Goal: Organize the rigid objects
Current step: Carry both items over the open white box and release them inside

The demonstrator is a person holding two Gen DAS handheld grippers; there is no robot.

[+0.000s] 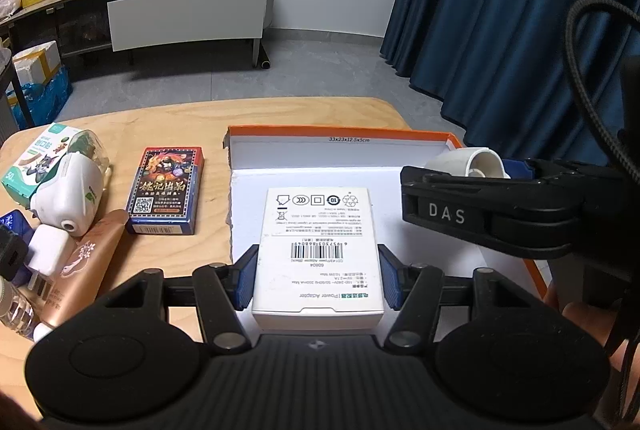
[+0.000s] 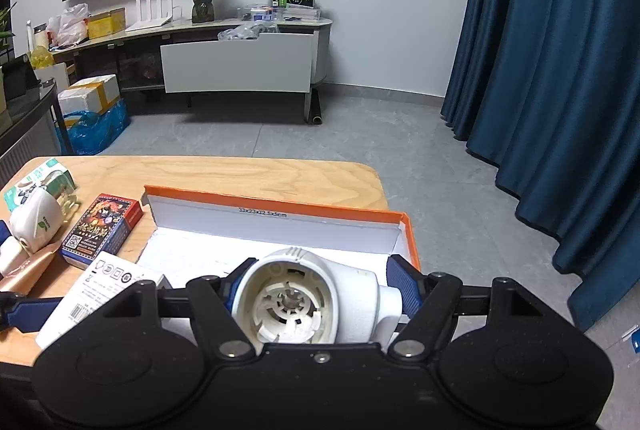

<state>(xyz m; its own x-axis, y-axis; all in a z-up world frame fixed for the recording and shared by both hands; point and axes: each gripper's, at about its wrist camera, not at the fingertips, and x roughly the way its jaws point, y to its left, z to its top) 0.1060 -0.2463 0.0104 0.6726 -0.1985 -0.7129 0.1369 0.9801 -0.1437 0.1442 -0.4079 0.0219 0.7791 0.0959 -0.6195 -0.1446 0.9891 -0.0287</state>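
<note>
Placing is the step in hand: you have both loads over the tray (image 1: pixel 420 136) and neither is set down yet. Your left gripper (image 1: pixel 318 280) is closed to about a third of its span on the adapter box (image 1: pixel 318 250), blue pads against its two long sides, near the end facing you. Your right gripper (image 2: pixel 320 290) stands much wider and clamps the white housing (image 2: pixel 304 294), one pad on each flank.

Next move, as I judge it: lower each piece until it rests flat on the tray's white floor, then spread the jaws and back straight out. Keep the two apart as you go down (the right gripper sits just beside the box's far right corner in the left view). The housing is rounded, so it may roll once freed; settle it against the tray's far wall or right wall.

As for looks, the box is a flat white carton, barcode and small print facing up, lid tab at your end. The housing is a stubby white plastic shell, open toward the camera, with a ring of vanes inside.

Card box (image 1: pixel 166 190), mask pack (image 1: pixel 36 158), tube (image 1: pixel 80 270) and charger (image 1: pixel 48 256) wait on the table (image 1: pixel 192 114) to the left, outside the tray.
</note>
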